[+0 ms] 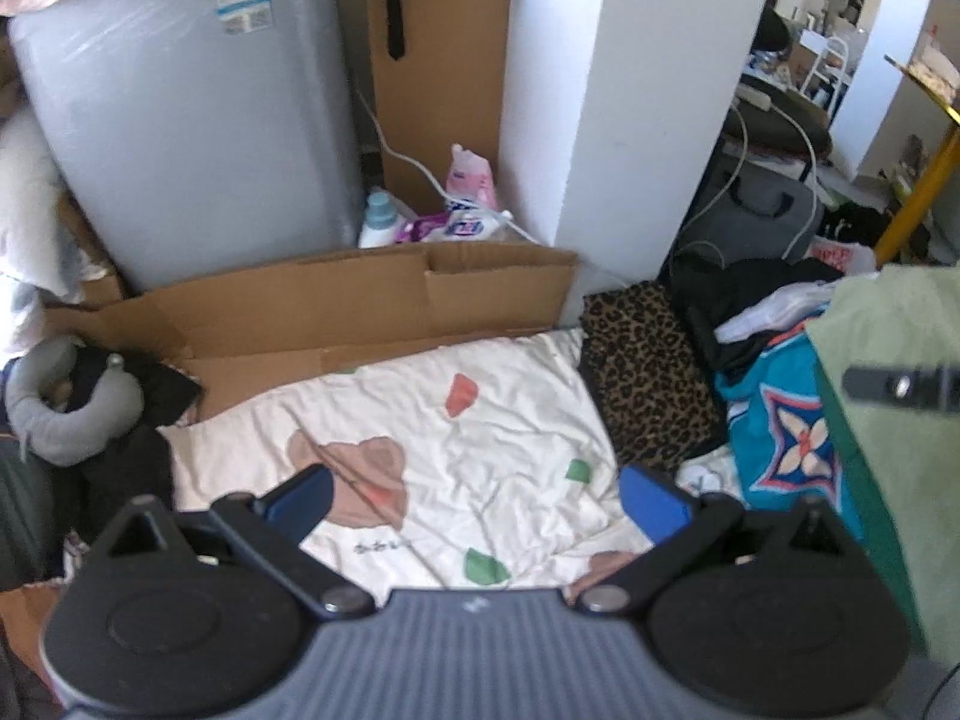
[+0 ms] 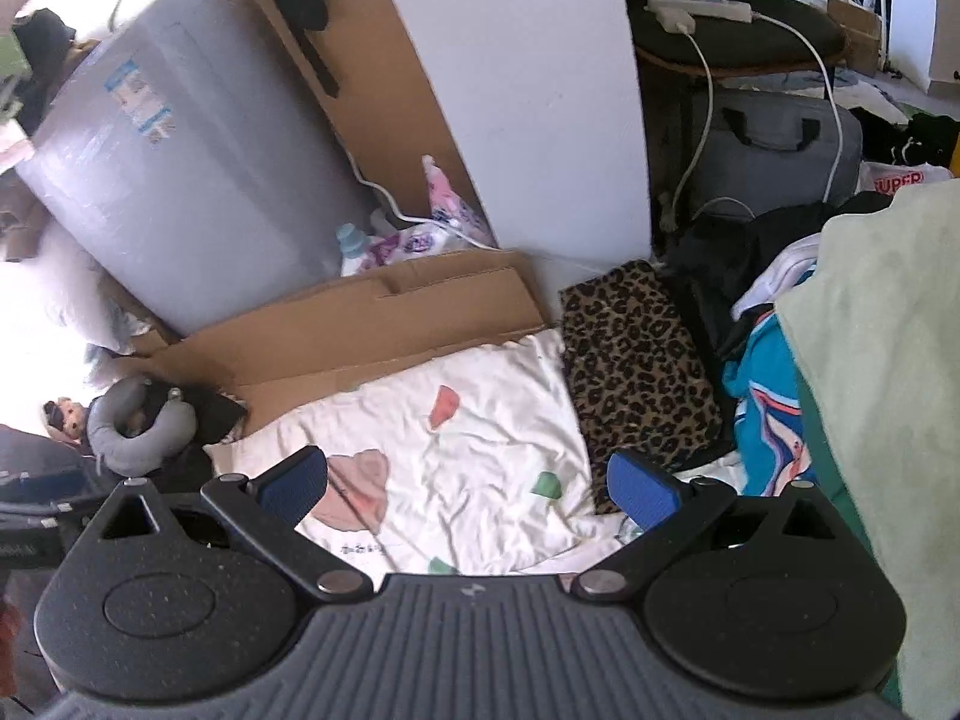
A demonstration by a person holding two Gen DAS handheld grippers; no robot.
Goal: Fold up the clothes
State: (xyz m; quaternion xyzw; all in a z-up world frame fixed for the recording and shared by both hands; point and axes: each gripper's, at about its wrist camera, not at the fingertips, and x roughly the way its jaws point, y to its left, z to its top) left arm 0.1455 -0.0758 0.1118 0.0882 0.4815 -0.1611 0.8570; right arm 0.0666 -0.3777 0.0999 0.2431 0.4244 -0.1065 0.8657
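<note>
A white cloth with a bear print (image 1: 456, 456) lies spread flat in front of me; it also shows in the right wrist view (image 2: 468, 450). A folded leopard-print garment (image 1: 648, 372) (image 2: 636, 372) lies at its right edge. A pile of clothes with a turquoise patterned piece (image 1: 780, 420) (image 2: 768, 408) sits further right. A pale green cloth (image 1: 900, 420) (image 2: 882, 360) hangs close at the right edge. My left gripper (image 1: 477, 501) is open and empty above the white cloth. My right gripper (image 2: 468, 489) is open and empty above it too.
Flattened cardboard (image 1: 336, 306) lies behind the white cloth. A grey wrapped appliance (image 1: 180, 120) stands at back left, a white pillar (image 1: 630, 90) at back centre. Detergent bottles and bags (image 1: 444, 216) sit between them. A grey neck pillow (image 1: 66, 402) lies at left, a grey bag (image 1: 756, 210) at back right.
</note>
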